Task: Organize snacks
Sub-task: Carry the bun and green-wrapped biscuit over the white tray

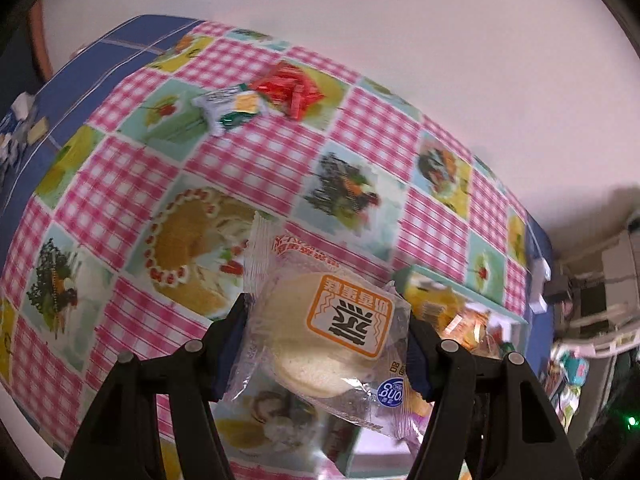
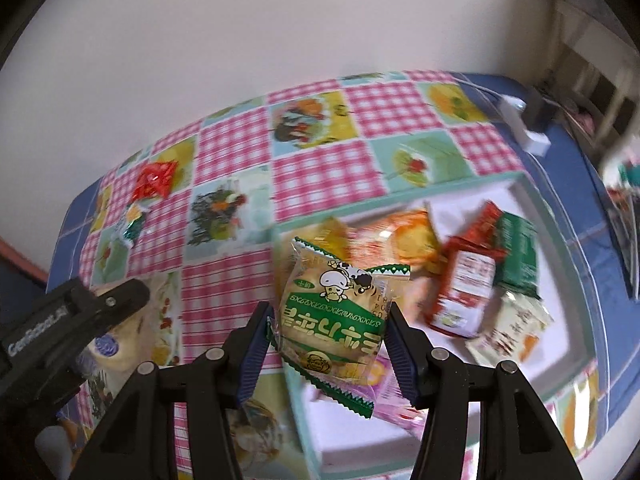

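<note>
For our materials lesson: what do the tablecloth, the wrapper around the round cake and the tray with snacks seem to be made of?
Tablecloth: probably wipeable vinyl or oilcloth; smooth printed checks and food pictures.
Cake wrapper: thin clear plastic film; glossy, crinkled, with the cake showing through.
Tray: unclear, perhaps plastic or card; straight teal rim, smooth white floor.

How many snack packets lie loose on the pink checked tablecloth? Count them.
2: a red foil packet and, beside it, a white-and-green packet, near the far edge. More may be hidden.

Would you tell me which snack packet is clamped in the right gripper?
The green-edged cow-cartoon packet, clamped in the right gripper above the tray; the other packets lie loose.
</note>
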